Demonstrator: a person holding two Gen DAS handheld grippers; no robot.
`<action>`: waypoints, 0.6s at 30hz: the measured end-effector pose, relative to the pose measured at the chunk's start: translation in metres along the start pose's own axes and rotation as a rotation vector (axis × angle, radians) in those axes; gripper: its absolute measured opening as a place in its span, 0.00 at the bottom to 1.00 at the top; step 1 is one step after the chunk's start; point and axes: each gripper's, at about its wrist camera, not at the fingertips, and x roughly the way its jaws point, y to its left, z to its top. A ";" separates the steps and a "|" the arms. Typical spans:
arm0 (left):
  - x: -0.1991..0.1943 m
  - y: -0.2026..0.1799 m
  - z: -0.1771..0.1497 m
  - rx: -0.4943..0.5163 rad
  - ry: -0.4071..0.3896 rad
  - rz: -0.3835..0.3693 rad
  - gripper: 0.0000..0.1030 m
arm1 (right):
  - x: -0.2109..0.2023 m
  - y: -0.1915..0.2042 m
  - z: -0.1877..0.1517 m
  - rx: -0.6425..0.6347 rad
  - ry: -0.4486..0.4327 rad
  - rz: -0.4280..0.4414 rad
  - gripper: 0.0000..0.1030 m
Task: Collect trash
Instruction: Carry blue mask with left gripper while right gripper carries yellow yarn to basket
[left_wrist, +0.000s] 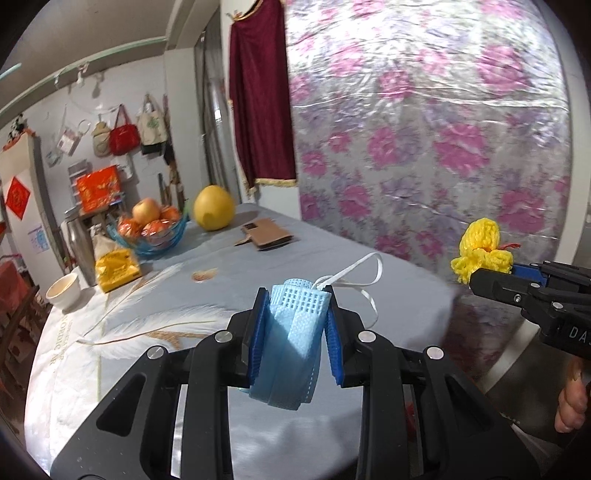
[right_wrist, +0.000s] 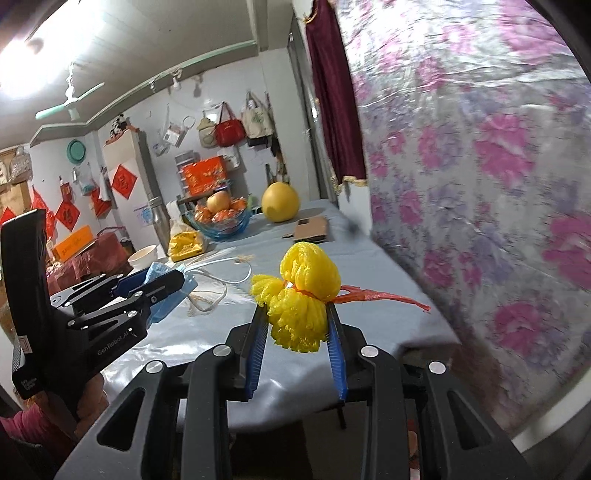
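My left gripper (left_wrist: 295, 299) is shut on a crumpled blue face mask (left_wrist: 293, 332), held above the table; its white ear loops (left_wrist: 364, 280) hang forward. The mask and left gripper (right_wrist: 173, 284) also show in the right wrist view. My right gripper (right_wrist: 295, 314) is shut on a yellow foam fruit net (right_wrist: 301, 291) tied with an orange-red strip (right_wrist: 384, 297), held over the table's near right corner. It shows at the right edge of the left wrist view (left_wrist: 480, 249).
The table (left_wrist: 184, 280) has a pale blue cloth with a feather print. On it: a blue glass fruit bowl (left_wrist: 151, 230), a pomelo (left_wrist: 214, 208), a brown wallet (left_wrist: 267, 236), a yellow bag (left_wrist: 116, 267), a white cup (left_wrist: 64, 291). A floral-wrapped mattress (left_wrist: 424, 129) stands close on the right.
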 end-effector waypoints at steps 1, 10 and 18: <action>-0.001 -0.007 0.000 0.005 0.000 -0.011 0.29 | -0.008 -0.007 -0.002 0.006 -0.007 -0.010 0.30; 0.009 -0.072 -0.003 0.077 0.039 -0.110 0.29 | -0.046 -0.055 -0.029 0.065 -0.018 -0.093 0.30; 0.036 -0.132 -0.017 0.167 0.107 -0.185 0.29 | -0.052 -0.114 -0.062 0.159 0.030 -0.164 0.30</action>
